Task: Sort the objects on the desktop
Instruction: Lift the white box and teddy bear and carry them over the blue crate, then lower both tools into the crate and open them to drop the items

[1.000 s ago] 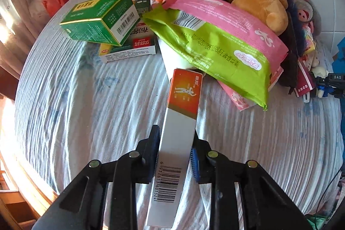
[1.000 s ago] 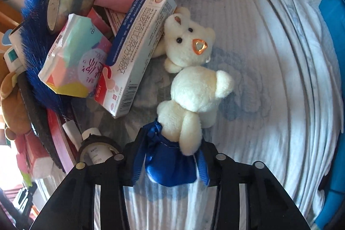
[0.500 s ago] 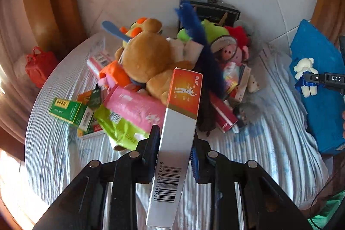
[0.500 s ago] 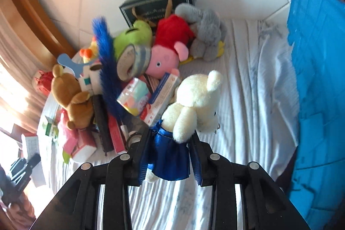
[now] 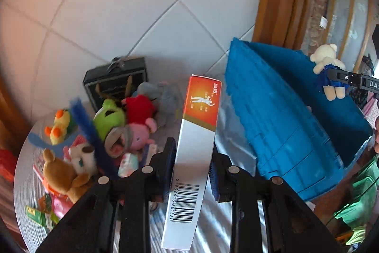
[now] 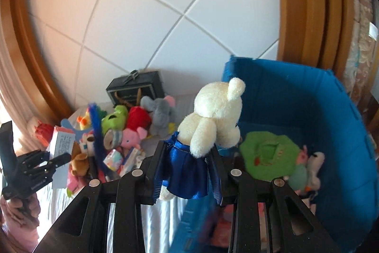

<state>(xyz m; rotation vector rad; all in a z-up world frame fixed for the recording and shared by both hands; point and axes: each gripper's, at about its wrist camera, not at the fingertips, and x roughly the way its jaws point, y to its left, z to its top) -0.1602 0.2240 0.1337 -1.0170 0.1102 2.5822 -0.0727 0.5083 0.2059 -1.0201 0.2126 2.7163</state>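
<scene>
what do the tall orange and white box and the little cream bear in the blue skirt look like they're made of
Tall orange-and-white box: looks like thin printed cardboard with a smooth, slightly glossy coat; flat faces, crisp folded edges and a printed barcode.

Small cream teddy bear: soft plush, probably synthetic pile; a fuzzy, matte outline. Its blue skirt looks like satin, shiny with bright highlights along the folds.

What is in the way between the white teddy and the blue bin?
Nothing visible. The right gripper holds the teddy in the air beside the bin's near wall, above its rim. The bin's top is open, with a green toy and other plush already lying on its floor.
</scene>
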